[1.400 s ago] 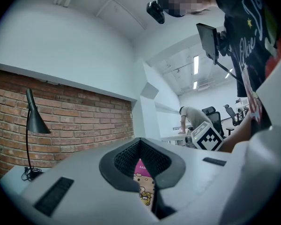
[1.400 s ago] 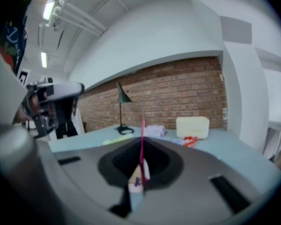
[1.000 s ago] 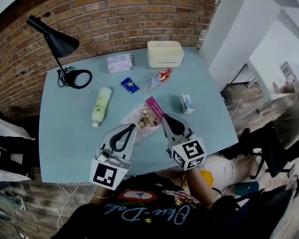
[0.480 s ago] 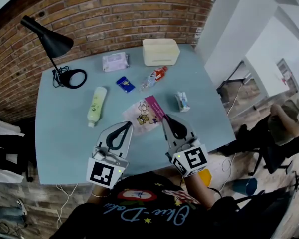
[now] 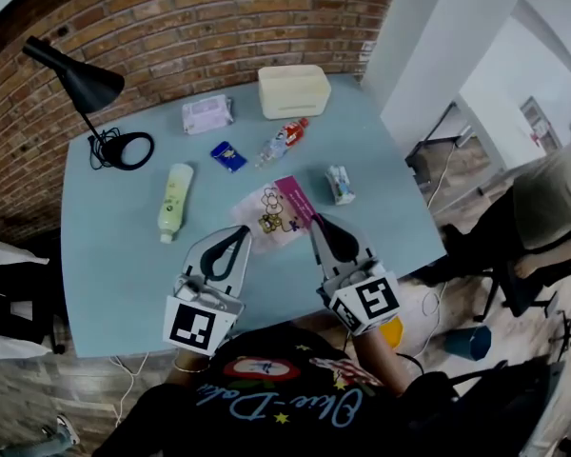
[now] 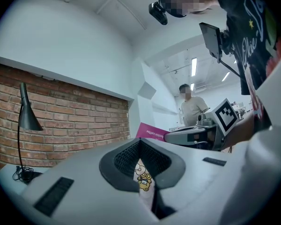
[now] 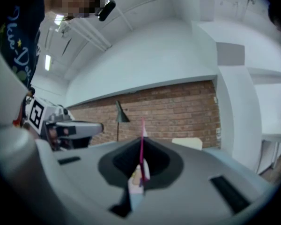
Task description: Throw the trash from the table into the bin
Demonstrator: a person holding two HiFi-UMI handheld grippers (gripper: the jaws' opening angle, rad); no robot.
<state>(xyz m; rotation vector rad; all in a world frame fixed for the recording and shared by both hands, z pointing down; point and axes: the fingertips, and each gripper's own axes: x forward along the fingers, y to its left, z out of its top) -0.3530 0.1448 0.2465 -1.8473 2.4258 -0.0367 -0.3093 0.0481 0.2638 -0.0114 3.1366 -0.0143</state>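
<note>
Both tongs are closed on the same pink wrapper (image 5: 274, 212), at the middle of the tabletop (image 5: 114, 255), a little toward its near edge. The left tongs (image 5: 243, 233) pinch its left side and the right tongs (image 5: 315, 222) pinch its right side. A green bottle (image 5: 174, 201) lies nearer the left edge, and a small carton (image 5: 340, 185) lies near the right edge.

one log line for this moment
left gripper: shut on pink-and-white cartoon-print plastic pouch | right gripper: shut on same pouch | on light blue table: pale green plastic bottle, small blue wrapper
</note>
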